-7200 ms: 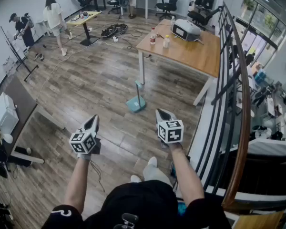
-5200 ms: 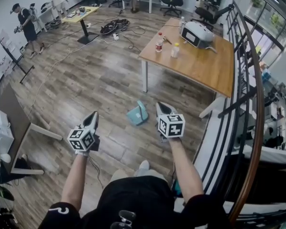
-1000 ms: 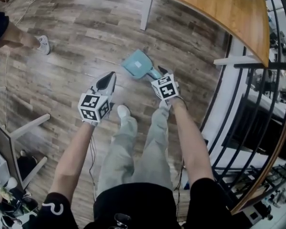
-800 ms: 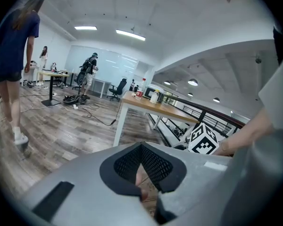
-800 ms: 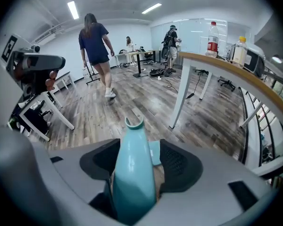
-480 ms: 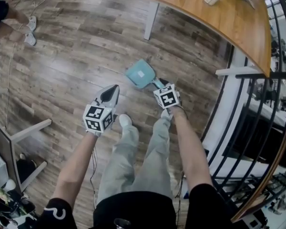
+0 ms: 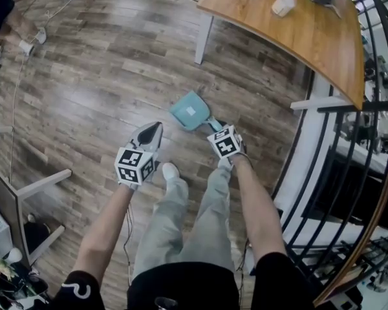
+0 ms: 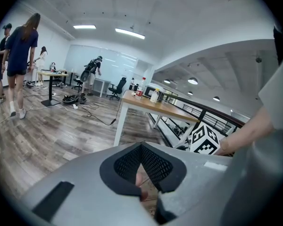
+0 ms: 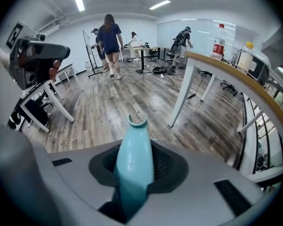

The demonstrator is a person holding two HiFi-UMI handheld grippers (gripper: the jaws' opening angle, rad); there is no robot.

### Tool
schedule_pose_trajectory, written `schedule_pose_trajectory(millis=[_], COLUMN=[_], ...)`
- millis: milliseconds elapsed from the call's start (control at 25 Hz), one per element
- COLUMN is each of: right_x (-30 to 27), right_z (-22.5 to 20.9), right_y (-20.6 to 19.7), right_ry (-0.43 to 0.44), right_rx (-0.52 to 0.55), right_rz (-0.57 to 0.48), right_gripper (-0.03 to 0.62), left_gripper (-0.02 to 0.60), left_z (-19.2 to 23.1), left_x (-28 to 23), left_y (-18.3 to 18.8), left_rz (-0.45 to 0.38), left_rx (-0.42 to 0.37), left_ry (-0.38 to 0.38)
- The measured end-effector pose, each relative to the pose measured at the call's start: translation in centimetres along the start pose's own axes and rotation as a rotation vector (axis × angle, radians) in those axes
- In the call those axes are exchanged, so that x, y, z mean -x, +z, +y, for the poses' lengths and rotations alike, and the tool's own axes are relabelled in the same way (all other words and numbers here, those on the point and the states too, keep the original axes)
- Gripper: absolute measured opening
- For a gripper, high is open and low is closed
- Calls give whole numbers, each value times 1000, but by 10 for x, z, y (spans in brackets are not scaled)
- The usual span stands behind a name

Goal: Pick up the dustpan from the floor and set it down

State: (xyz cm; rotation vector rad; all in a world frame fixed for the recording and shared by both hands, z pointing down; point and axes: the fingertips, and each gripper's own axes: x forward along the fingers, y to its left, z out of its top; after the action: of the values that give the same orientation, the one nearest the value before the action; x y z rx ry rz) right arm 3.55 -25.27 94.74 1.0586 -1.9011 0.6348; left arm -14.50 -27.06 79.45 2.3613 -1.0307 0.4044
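The grasp is being made, the first half of the task, and the lift is judged not to have begun. The right gripper [image 7: 217, 129] is held low over the wooden floor [image 7: 97, 76], and its jaws have just been closing. In the right gripper view the teal handle [image 9: 134, 157] of the dustpan [image 7: 189, 110] is seen standing up between the two dark pads and filling the gap, so the jaws are read as narrowed onto it and gripping.

From the head view the pan itself is found at about eleven o'clock from the right gripper, close ahead of it, with the handle running back from the pan to the jaws at five o'clock. The pan appears to lie on the boards; whether its front edge has been raised cannot be told. The table [image 7: 297, 31] stands at about one o'clock from the pan, well apart.

The left gripper [image 7: 149, 133] is held at about eight o'clock from the pan, near it but not touching. Its jaws are brought together, and nothing is held between them.

A straight raise is called for next, with the grip kept firm. The pan hangs forward of the jaws and may be expected to tip or swing about the handle.
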Motion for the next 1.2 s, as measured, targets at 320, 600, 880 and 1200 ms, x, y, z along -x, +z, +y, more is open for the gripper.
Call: schedule_pose_trajectory(millis=[320,600,880,1200], right_x=[28,75,136,209], right_z=[1,2,4,16], right_y=[5,36,94,159], right_ry=[5,-13,-41,-67], right_rx=[-59,-114,-153,-146], right_rz=[8,-18,-68,-156], right_gripper=[86,86,86,86], left_gripper=[-3,-2,-2,-2], left_z=[9,7,0,-9], left_x=[7,26,61,102], left_y=[16,51,108,172], left_rz=[-1,-7,-65,-126], left_rx=[-1,5,-4,-22], left_ry=[17,7,-6,-28])
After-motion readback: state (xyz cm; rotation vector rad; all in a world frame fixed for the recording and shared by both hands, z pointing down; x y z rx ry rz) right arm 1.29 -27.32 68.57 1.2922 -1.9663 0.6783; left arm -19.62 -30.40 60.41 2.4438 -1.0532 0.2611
